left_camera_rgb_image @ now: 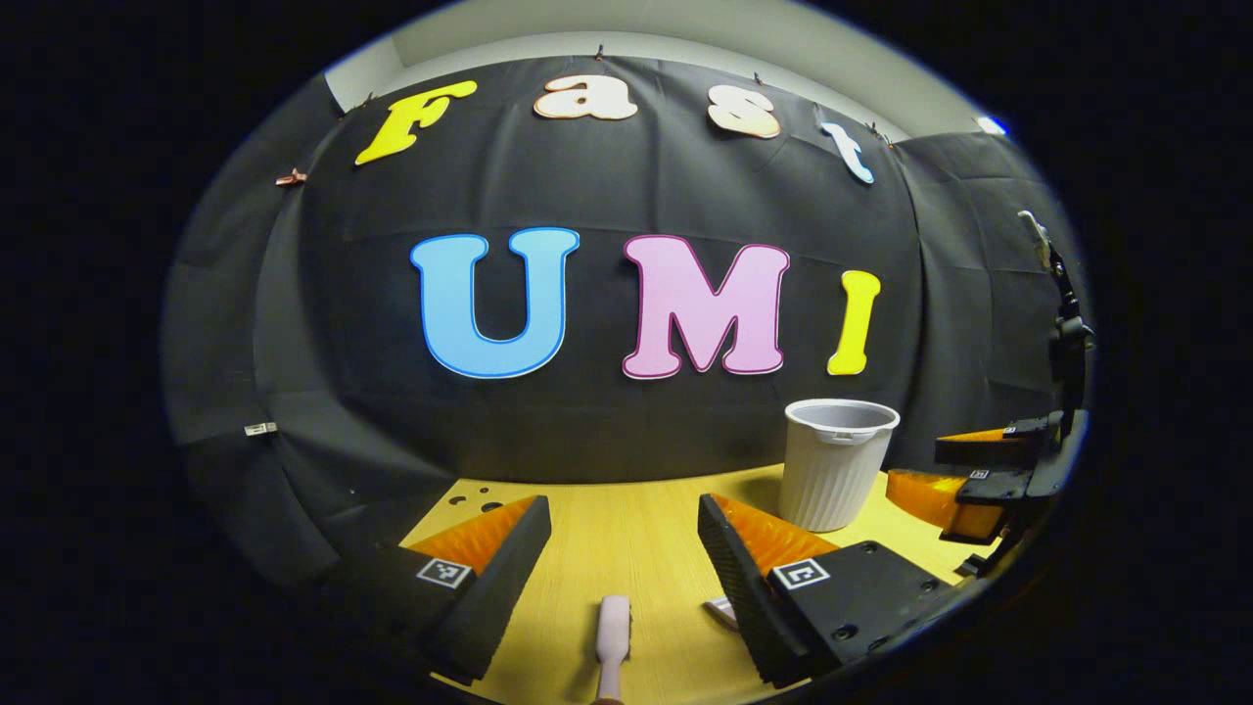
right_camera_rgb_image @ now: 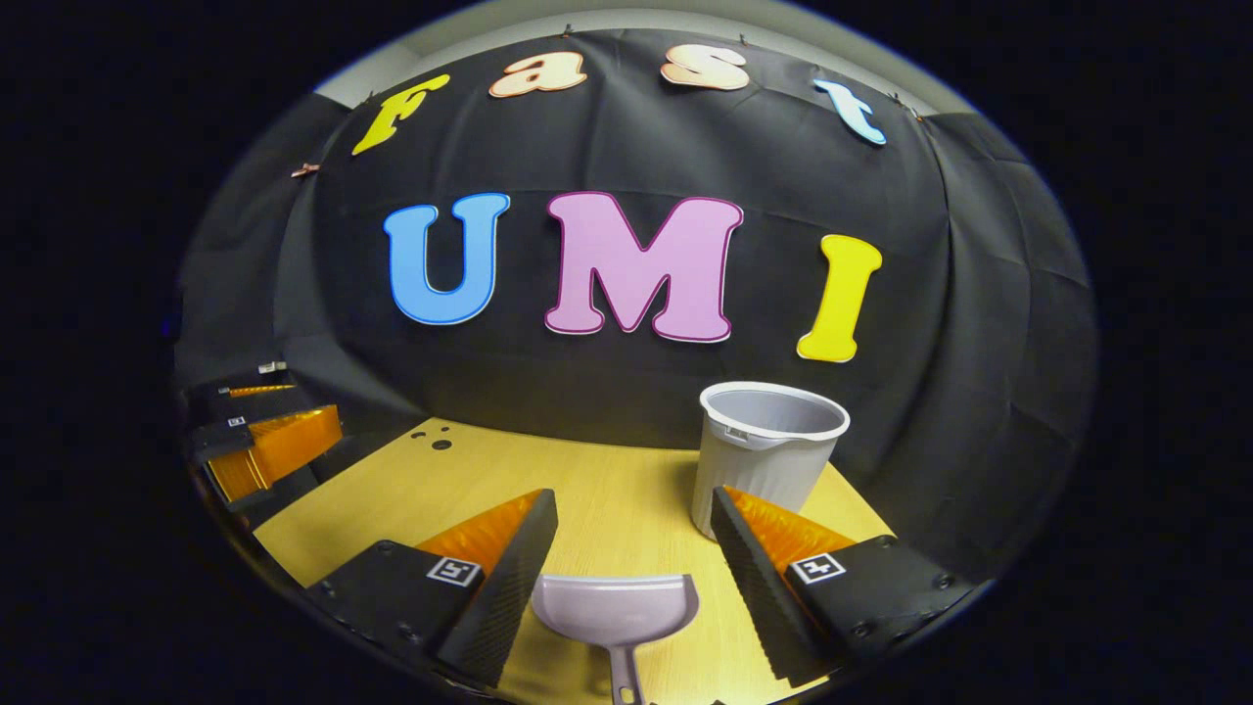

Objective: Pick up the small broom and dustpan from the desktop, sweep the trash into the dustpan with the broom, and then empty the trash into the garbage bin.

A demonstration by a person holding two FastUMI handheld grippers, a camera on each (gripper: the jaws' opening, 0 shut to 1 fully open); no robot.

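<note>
A black cloth wall closes the booth behind a pale wooden bench, and a ribbed white garbage bin stands upright at the back of it, toward two o'clock from the right tool.

In the left gripper view the left tool stands wide, holding nothing; a pale pink handle, likely the small broom, lies on the bench between its fingers, low at six o'clock and pointing away. A small pale thing lies just beside the inner edge of its right finger; I cannot tell what it is. The bin is at two o'clock, and the right tool hovers farther off at three o'clock.

In the right gripper view the right tool is likewise wide and empty. The dustpan lies flat between its fingers at six o'clock, scoop facing away, stem running toward the camera. The left tool sits off at nine o'clock. No trash is clear to see on the bench.

Both things lie on the bench, which fits either a pick-up to come or a finished put-down. If grasping is in hand, each tool should come straight down over its handle, centred, and close squarely on the narrow stem so it cannot twist.
</note>
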